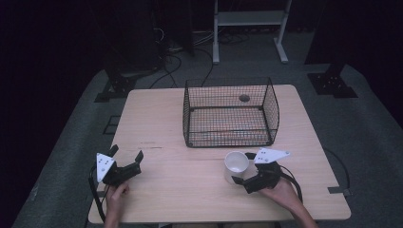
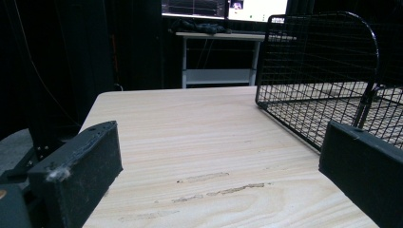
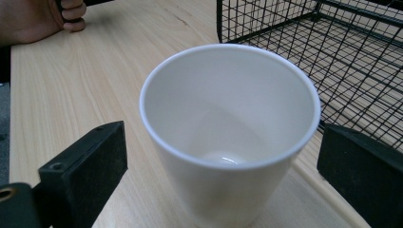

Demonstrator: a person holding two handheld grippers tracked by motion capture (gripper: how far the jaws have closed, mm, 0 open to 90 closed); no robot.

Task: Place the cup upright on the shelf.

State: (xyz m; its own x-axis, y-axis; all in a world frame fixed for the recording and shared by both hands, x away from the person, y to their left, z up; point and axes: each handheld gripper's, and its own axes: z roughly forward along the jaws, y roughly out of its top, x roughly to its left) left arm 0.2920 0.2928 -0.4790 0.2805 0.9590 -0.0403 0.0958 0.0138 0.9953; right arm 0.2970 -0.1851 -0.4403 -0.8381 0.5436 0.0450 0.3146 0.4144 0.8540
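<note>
The white cup [image 3: 230, 128] stands upright on the bench [image 1: 166, 123], just in front of the wire basket [image 1: 230, 113], mouth up, its long axis vertical and tapering toward the base. It looks empty, light and stiff, with a smooth, probably slippery wall, and thin enough to deform if squeezed hard. The right gripper [image 1: 244, 179] has its 2 fingers [image 3: 83, 166] spread wide on either side of the cup, not touching it; a gentle hold across the middle of the wall seems best. The left gripper [image 1: 124, 159] rests released, well apart, grasping nothing.
</note>
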